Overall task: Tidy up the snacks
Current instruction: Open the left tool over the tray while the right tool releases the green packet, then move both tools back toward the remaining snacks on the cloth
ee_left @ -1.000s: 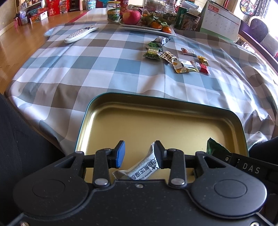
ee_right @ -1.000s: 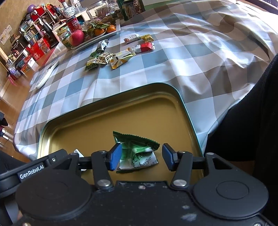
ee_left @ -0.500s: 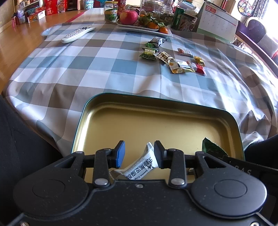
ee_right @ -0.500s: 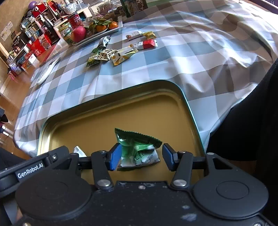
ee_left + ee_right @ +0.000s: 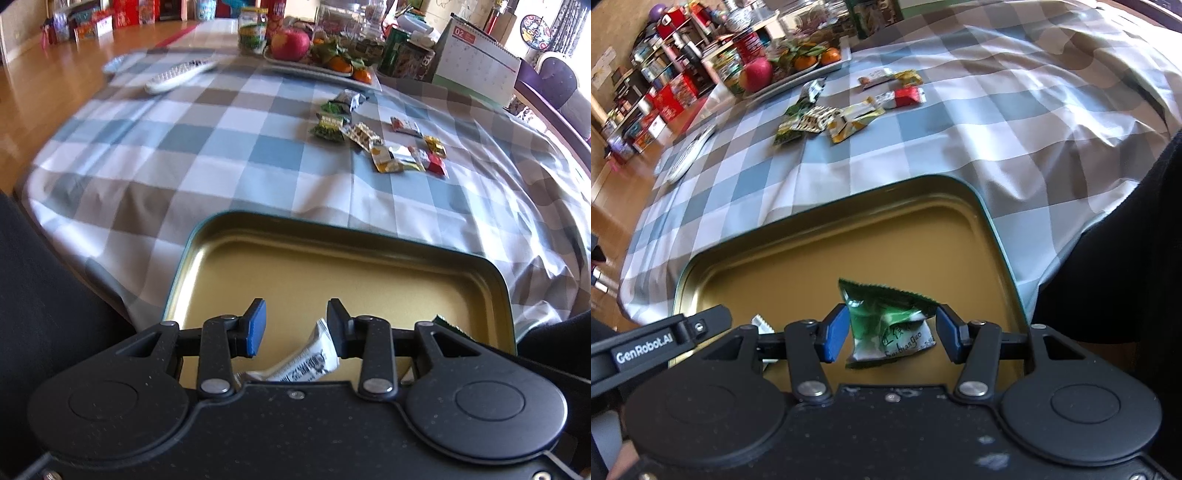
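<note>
The white snack bar (image 5: 306, 363) lies slantwise in the gold tin (image 5: 332, 269), unclamped in the half-open left claw (image 5: 293, 326). The right claw (image 5: 892, 334) gapes around the green packet (image 5: 890, 325), not gripping it. Nothing has shifted since before.

Home dining room: checked tablecloth (image 5: 221, 155), fruit tray (image 5: 325, 68), calendar (image 5: 476, 62).

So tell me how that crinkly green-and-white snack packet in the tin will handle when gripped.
The crinkly green-and-white snack packet looks puffy and creased, so it probably squashes rather than resists. Its glossy film may slip between pads. It is likely light, so a nudge could slide it across the gold tin.
</note>
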